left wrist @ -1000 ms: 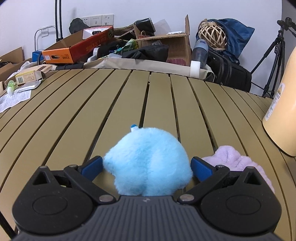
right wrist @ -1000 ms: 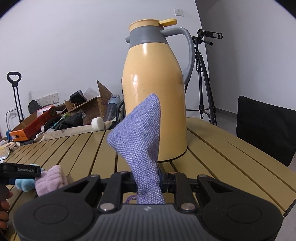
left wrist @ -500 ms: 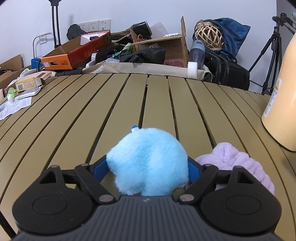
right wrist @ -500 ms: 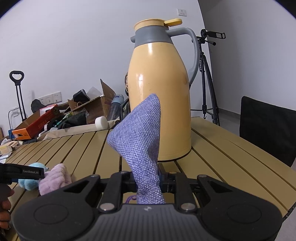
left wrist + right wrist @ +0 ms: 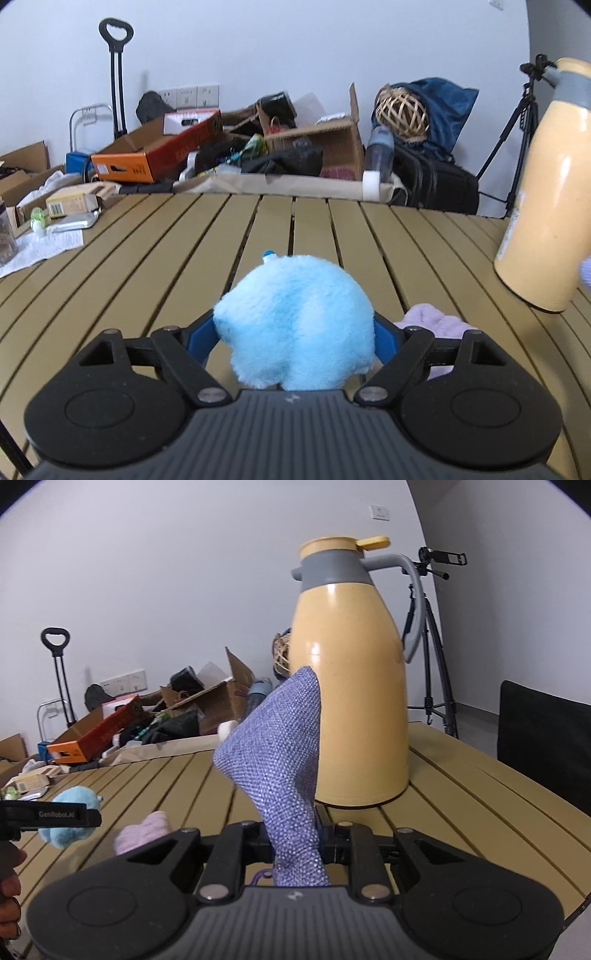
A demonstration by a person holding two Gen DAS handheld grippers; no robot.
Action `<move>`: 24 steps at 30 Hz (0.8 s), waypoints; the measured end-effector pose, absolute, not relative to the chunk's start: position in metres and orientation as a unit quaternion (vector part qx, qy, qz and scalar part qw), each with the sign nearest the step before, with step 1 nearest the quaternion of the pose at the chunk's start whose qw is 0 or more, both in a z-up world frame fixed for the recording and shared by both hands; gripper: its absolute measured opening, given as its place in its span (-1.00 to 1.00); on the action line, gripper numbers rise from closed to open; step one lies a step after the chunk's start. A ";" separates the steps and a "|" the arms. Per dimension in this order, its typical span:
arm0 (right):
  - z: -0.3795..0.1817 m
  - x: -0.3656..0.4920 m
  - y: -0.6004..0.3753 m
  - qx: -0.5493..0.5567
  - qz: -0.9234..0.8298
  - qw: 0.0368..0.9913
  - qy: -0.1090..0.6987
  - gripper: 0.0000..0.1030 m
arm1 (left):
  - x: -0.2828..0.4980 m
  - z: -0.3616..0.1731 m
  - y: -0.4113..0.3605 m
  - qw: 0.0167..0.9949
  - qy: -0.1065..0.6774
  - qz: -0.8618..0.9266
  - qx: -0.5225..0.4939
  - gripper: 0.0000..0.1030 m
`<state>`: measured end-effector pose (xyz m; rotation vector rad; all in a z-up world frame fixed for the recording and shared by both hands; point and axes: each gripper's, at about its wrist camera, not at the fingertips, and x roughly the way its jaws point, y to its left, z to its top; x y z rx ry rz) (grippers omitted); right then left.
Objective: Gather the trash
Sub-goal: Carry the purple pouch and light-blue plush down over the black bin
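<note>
A fluffy light-blue plush toy [image 5: 295, 321] fills the space between the blue pads of my left gripper [image 5: 293, 332], which is shut on it low over the slatted table [image 5: 147, 258]. The right wrist view shows the same toy [image 5: 70, 797] at far left behind that gripper's finger [image 5: 51, 814]. A pale pink fluffy piece [image 5: 432, 319] lies on the table just right of the left gripper and also appears as the pink piece [image 5: 144, 830] in the right wrist view. My right gripper [image 5: 297, 843] is shut on a purple woven cloth [image 5: 280, 746] that stands up out of the jaws.
A tall yellow thermos jug [image 5: 351, 701] with a grey handle stands on the table just behind the cloth, at far right as the jug [image 5: 546, 221]. Boxes and bags [image 5: 229, 147] pile up beyond the far edge. White paper and small packets [image 5: 55, 236] sit at left. A black chair [image 5: 546, 746] is at right.
The left jaws closed from wide open onto the blue plush toy, squeezing its sides, and the gripper then shifted with it so more wall shows. The right gripper kept its grip on the cloth.
</note>
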<state>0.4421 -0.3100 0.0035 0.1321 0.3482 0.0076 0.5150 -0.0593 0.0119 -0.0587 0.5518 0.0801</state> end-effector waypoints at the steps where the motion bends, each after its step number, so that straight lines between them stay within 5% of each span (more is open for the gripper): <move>1: 0.005 0.440 -0.307 0.066 0.008 0.983 0.172 -0.66 | 0.510 0.014 -0.059 0.962 0.269 0.038 -0.029 0.63; 24: 0.009 0.316 -0.245 0.064 0.084 0.984 0.143 -0.66 | 0.349 0.027 -0.046 0.976 0.218 0.017 -0.003 0.63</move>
